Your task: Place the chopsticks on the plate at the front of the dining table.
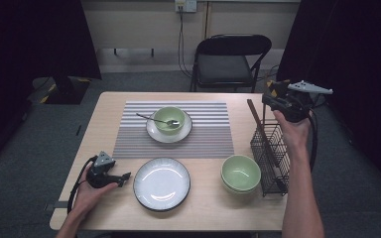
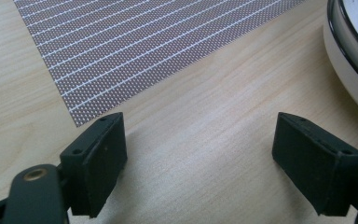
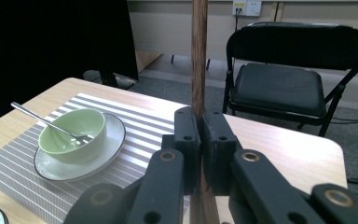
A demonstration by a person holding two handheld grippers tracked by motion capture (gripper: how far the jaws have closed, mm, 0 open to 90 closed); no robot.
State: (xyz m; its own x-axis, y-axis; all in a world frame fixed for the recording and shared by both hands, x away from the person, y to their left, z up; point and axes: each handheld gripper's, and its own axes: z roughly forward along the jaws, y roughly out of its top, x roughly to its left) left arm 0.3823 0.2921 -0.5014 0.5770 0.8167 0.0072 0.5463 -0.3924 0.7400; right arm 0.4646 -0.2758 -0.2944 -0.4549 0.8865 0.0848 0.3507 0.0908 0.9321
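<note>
Currently, left gripper [image 1: 125, 177] rests on the surface [image 1: 104, 114], jaws spread, just left of the white plate [image 1: 161, 183]. Beyond, right gripper [image 3: 201, 135] pinches a wooden stick [image 3: 198, 51] above the wire rack [image 1: 273, 156].

The left hand [image 1: 87, 194] is coming in from the bottom left, with its forearm low, and it is holding the left gripper [image 1: 125, 177] close over the desk. This gripper is pointing to the right and its jaws are standing wide apart with nothing between them. The right arm is reaching far forward at the right side, and the right hand [image 1: 293, 130] is holding the right gripper [image 1: 267, 100] raised high. Its jaws are pressing together on a thin wooden stick [image 3: 198, 60], which is standing upright between them
</note>
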